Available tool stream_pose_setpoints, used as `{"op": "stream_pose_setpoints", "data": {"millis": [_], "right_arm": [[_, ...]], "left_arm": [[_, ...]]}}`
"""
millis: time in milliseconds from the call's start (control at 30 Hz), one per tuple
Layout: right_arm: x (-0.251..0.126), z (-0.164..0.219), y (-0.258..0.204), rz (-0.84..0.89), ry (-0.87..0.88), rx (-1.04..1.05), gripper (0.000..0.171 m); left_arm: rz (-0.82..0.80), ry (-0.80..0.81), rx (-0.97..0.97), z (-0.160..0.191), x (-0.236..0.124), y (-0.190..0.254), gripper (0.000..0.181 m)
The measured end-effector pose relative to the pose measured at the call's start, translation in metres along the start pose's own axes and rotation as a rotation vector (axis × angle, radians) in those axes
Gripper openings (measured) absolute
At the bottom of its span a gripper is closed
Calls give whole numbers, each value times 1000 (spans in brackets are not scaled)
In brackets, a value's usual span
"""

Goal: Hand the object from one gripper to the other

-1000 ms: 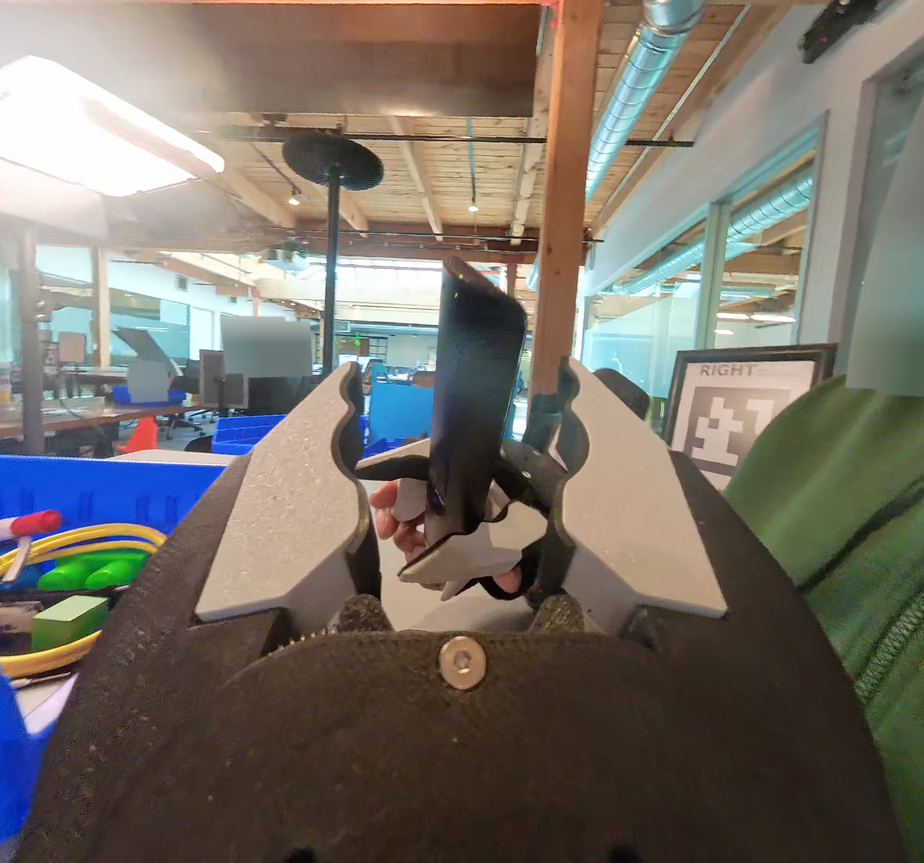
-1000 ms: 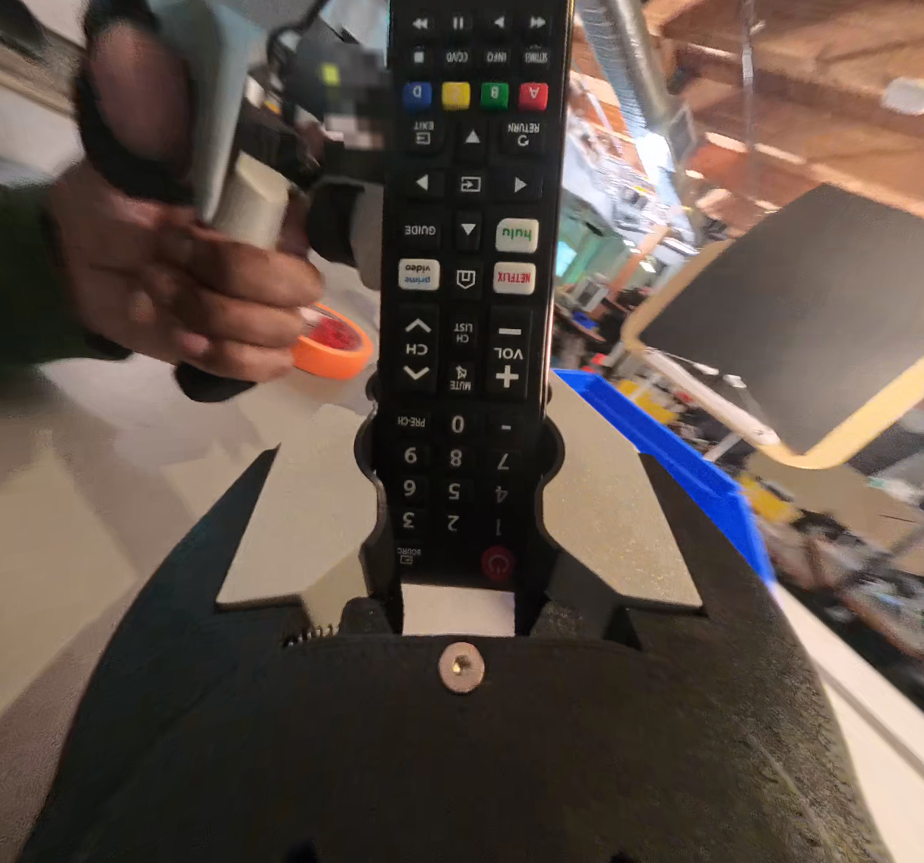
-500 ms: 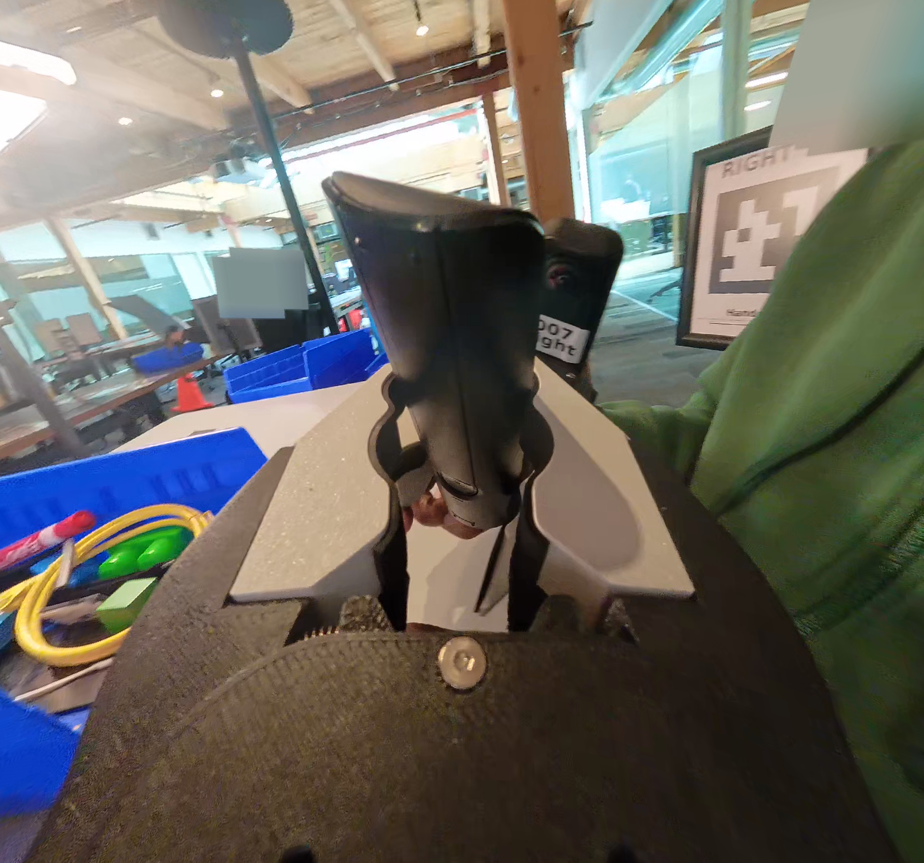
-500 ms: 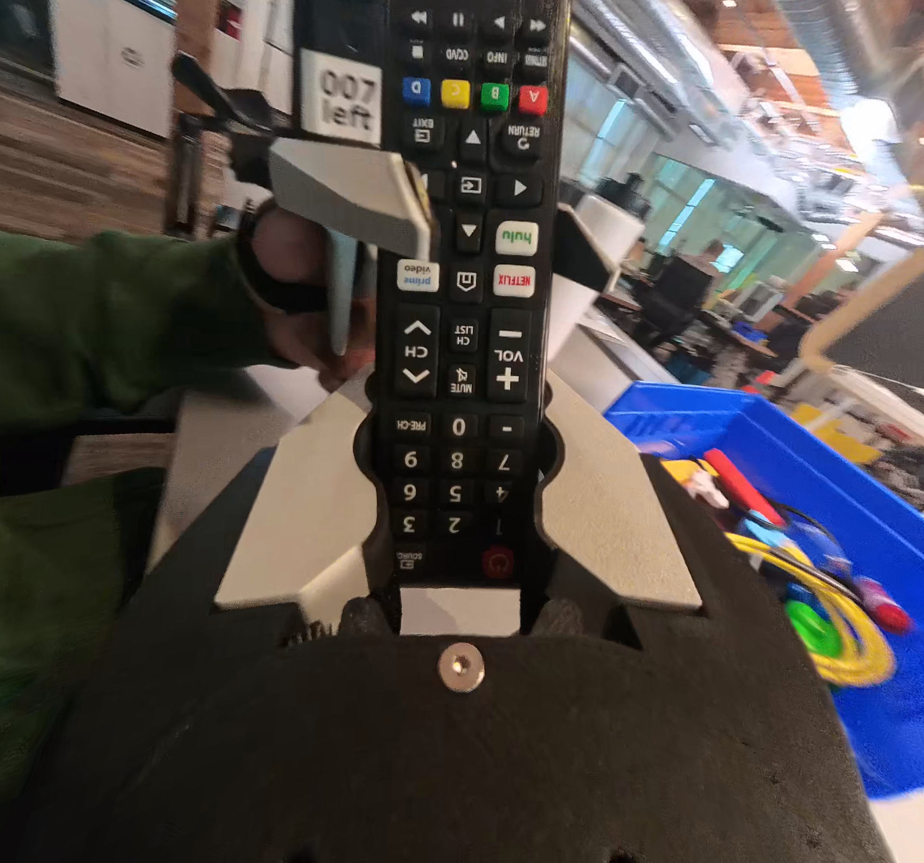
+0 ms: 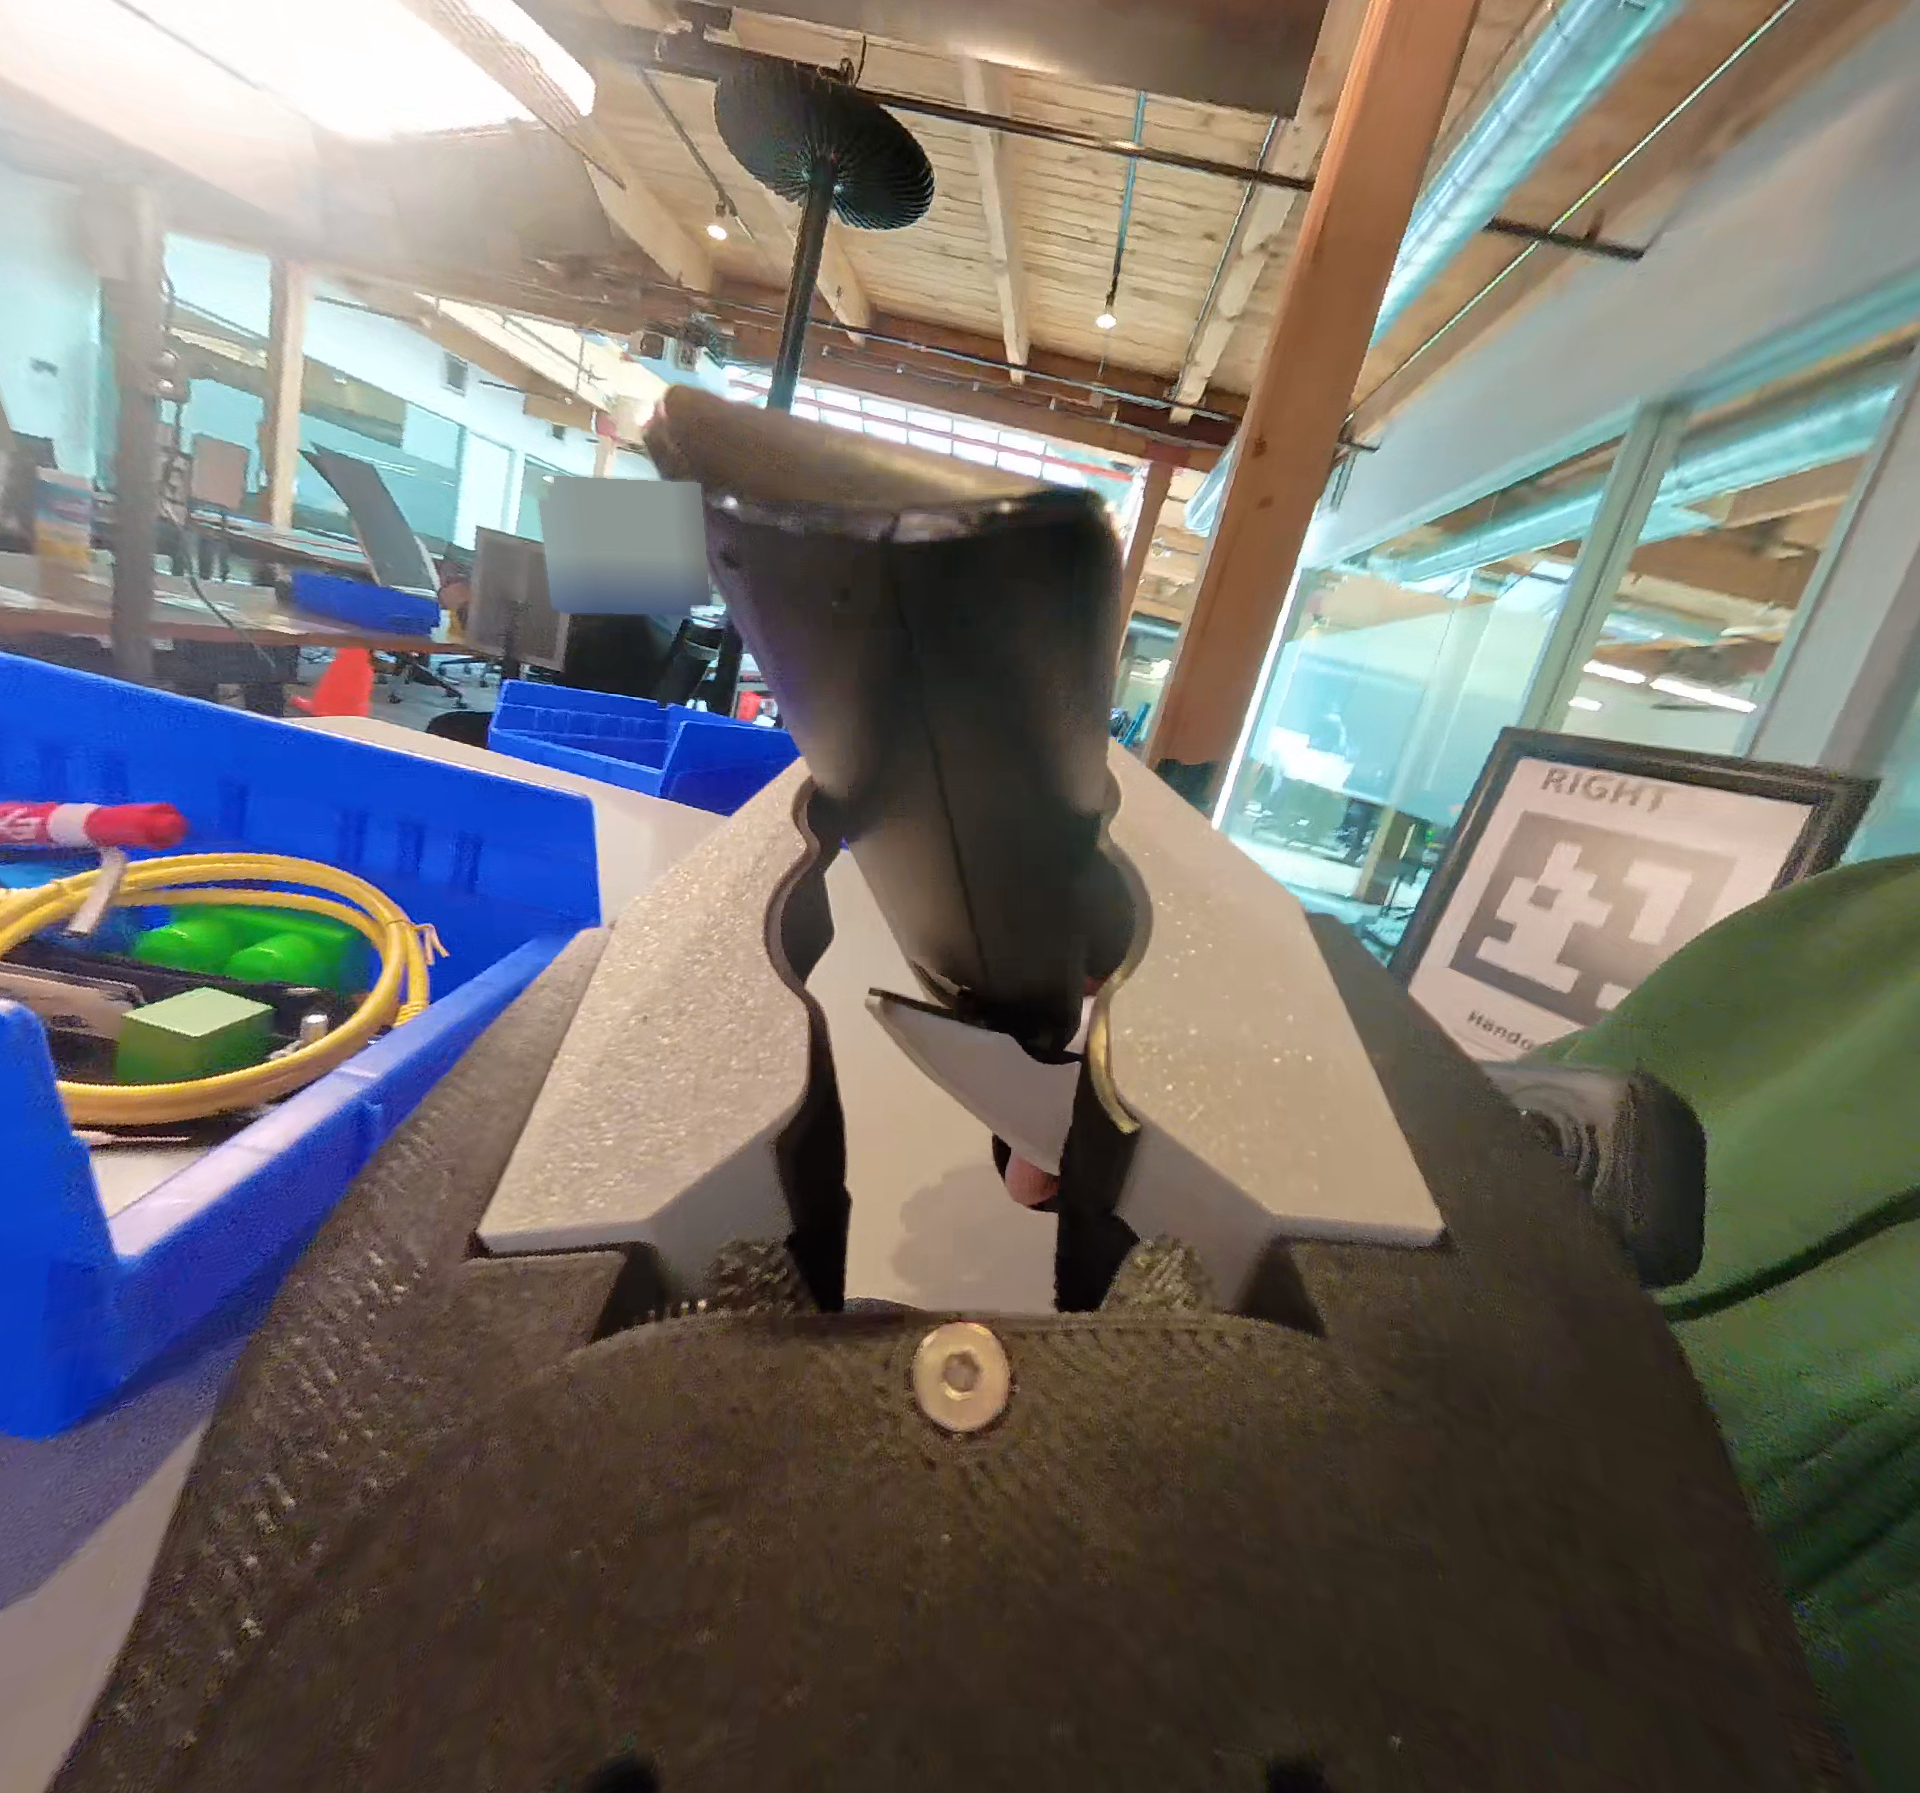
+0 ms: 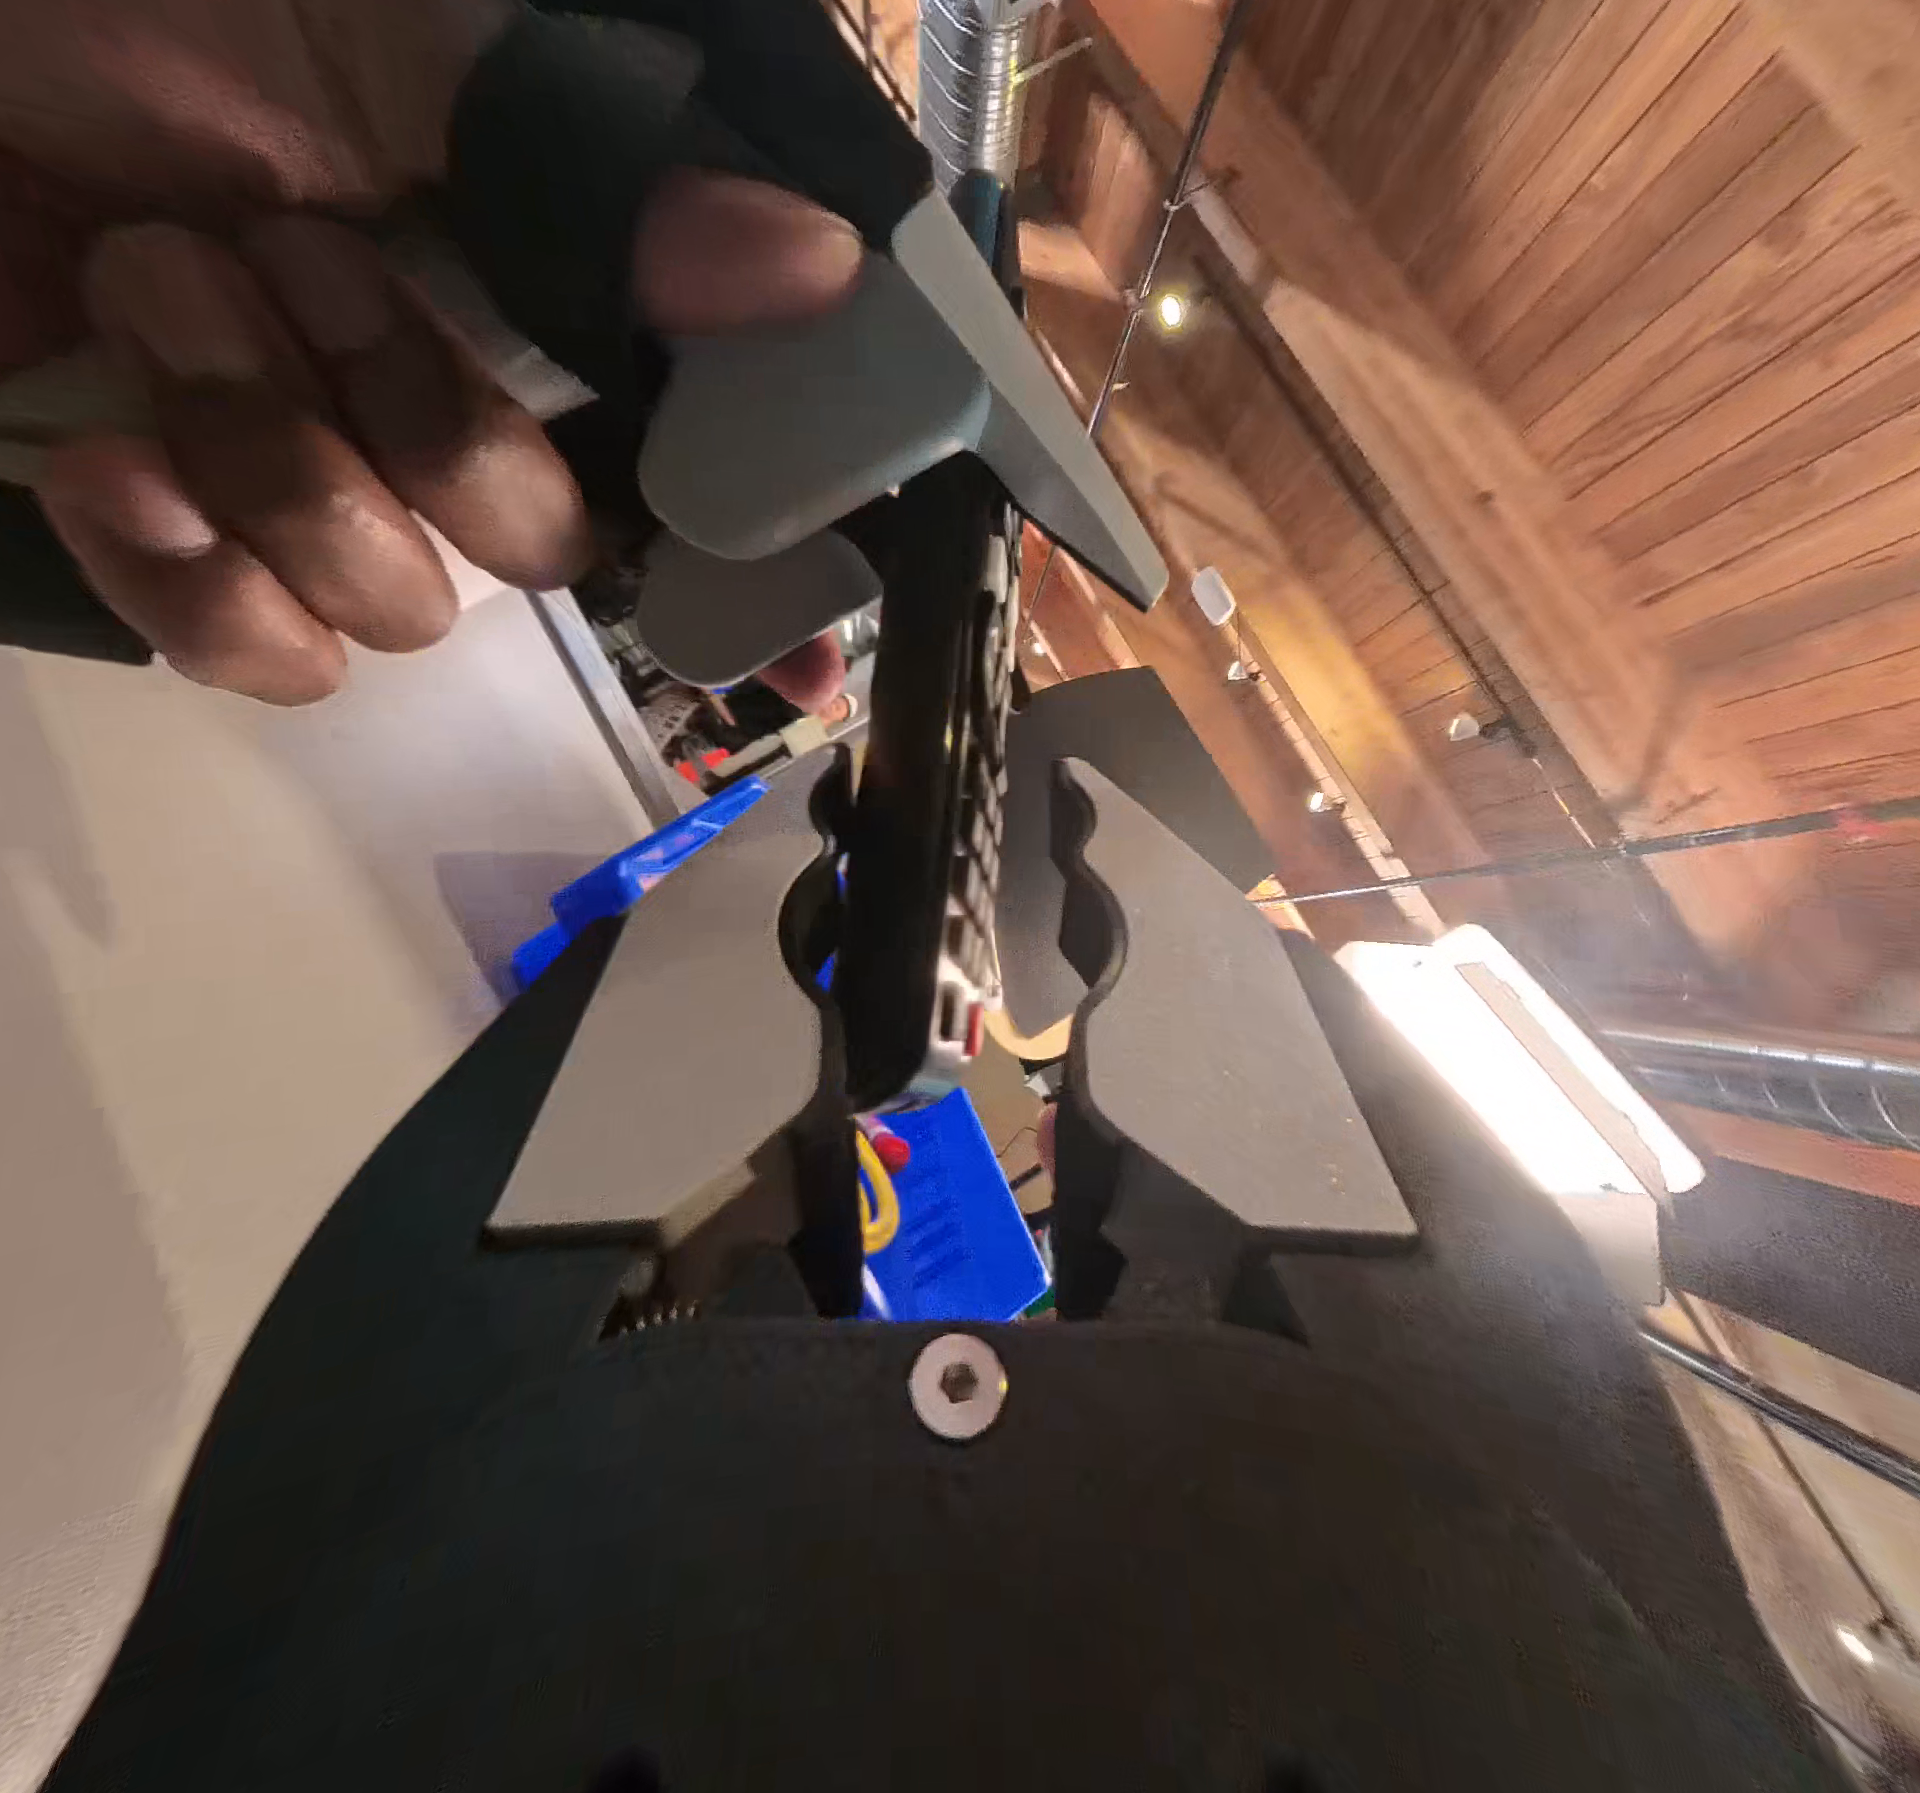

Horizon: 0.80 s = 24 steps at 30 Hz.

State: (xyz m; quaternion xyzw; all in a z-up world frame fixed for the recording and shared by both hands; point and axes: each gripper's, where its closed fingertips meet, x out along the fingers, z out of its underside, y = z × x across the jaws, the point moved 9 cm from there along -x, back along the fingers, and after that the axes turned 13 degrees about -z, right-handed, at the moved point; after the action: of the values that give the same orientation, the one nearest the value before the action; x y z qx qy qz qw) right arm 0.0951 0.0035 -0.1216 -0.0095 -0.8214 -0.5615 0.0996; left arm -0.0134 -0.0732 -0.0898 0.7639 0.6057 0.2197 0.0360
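The black remote (image 5: 935, 704) stands between my left gripper's fingers, back side toward the camera. My left gripper (image 5: 961, 808) is shut on it near the fingertips. A grey finger of the right gripper (image 5: 977, 1068) shows just below the remote's lower end. In the right wrist view the remote (image 6: 914, 891) is seen edge-on, buttons facing right. My right gripper (image 6: 951, 777) is open, with a gap between the buttons and its right finger. The left gripper's grey fingers (image 6: 810, 434), held by a hand, clamp the remote's far part at upper left.
A blue bin (image 5: 312, 912) with a yellow cable (image 5: 395, 964) and a green block sits at left; it also shows under the right gripper (image 6: 935, 1224). A framed marker sign (image 5: 1621, 902) and a green sleeve (image 5: 1818, 1120) are at right. A white tabletop (image 6: 208, 912) lies at left.
My left gripper has closed on the remote. My right gripper has let go and turned, so the remote now sits edge-on and loose between its open jaws.
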Motion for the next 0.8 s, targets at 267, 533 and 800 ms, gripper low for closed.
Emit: {"op": "stream_pose_setpoints", "data": {"millis": [267, 533, 800], "right_arm": [[-8, 11, 22, -130, 171, 449, 24], [-10, 16, 30, -674, 519, 1129, 24], [-5, 18, 26, -424, 369, 913, 40]], "left_arm": [[37, 92, 63, -4, -3, 9, 62], [72, 98, 118, -1, -1, 17, 70], [-33, 45, 198, -3, -3, 8, 24]]}}
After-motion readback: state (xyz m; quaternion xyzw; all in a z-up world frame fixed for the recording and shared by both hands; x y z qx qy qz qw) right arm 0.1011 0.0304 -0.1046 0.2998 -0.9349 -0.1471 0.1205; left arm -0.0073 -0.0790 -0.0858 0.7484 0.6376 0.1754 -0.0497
